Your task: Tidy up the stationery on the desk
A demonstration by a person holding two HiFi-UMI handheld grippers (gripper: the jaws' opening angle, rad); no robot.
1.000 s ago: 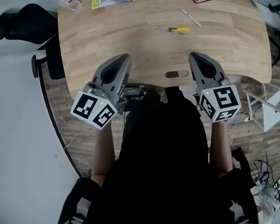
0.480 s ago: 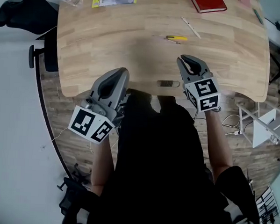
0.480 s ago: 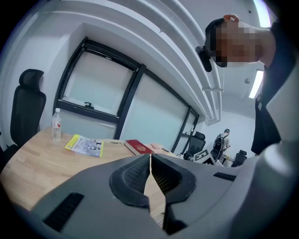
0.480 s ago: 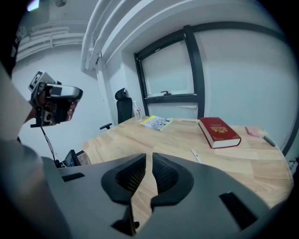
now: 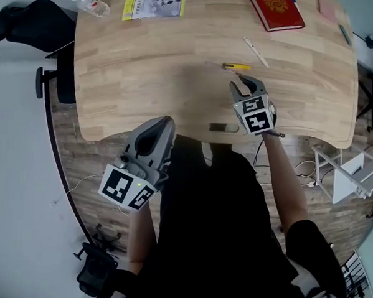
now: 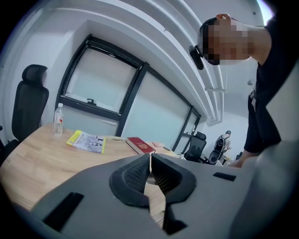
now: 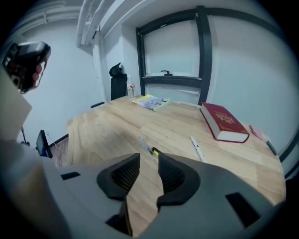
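A yellow-and-grey utility knife (image 5: 236,66) lies on the wooden desk (image 5: 141,62), with a white pen (image 5: 256,51) just beyond it. My right gripper (image 5: 243,85) hovers low over the desk just short of the knife. In the right gripper view the knife (image 7: 150,151) shows right past the tips of that gripper (image 7: 149,161). Its jaws have just been opening and stand open with nothing between them. My left gripper (image 5: 161,123) hangs at the desk's front edge, its jaws shut and empty (image 6: 150,161). A red book (image 5: 276,10) lies at the far right.
A yellow booklet (image 5: 154,1) and a water bottle (image 5: 88,3) sit at the desk's far left. A pink item (image 5: 328,9) and a dark pen (image 5: 344,35) lie near the far right edge. A black office chair (image 5: 25,21) stands left of the desk.
My right gripper has moved forward and down over the desk toward the yellow knife, and its jaws have opened. The left gripper has barely moved.
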